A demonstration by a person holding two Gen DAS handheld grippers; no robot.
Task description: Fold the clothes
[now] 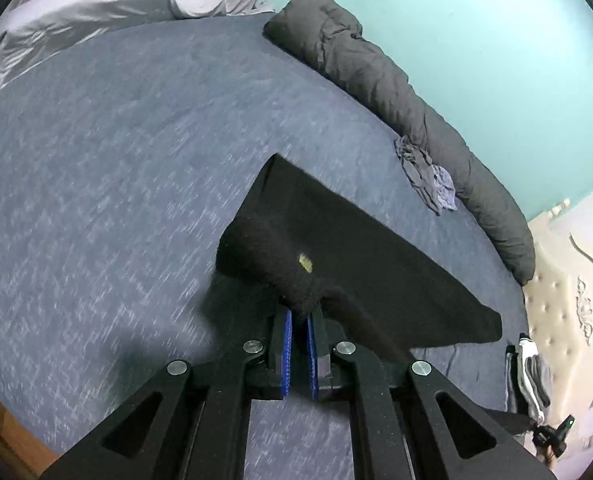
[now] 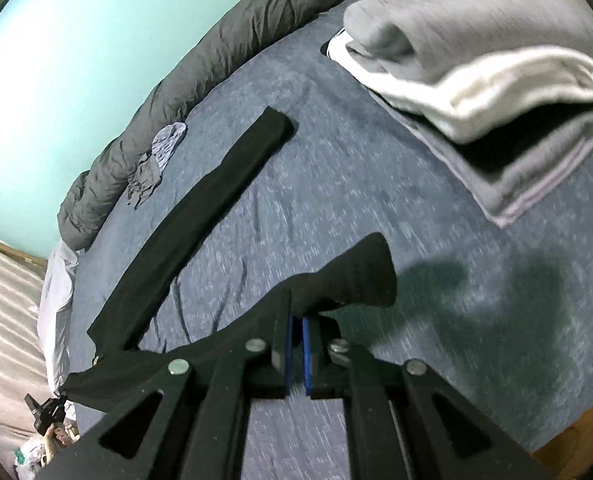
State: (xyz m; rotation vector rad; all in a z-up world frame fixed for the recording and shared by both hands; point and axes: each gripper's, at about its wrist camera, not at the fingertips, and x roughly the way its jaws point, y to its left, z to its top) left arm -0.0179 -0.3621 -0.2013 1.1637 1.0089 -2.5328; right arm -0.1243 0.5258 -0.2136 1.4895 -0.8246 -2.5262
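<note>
Left gripper (image 1: 299,314) clenched on a bunched edge of the black garment (image 1: 360,264) — cloth spreads ahead of and to the right of the fingers, above the blue bed sheet (image 1: 96,160). Right gripper (image 2: 298,316) likewise clamped on the garment's other end (image 2: 356,276) — a long black strip (image 2: 200,204) trails left across the sheet. Folded clothes stack (image 2: 476,60) lies well apart.
</note>
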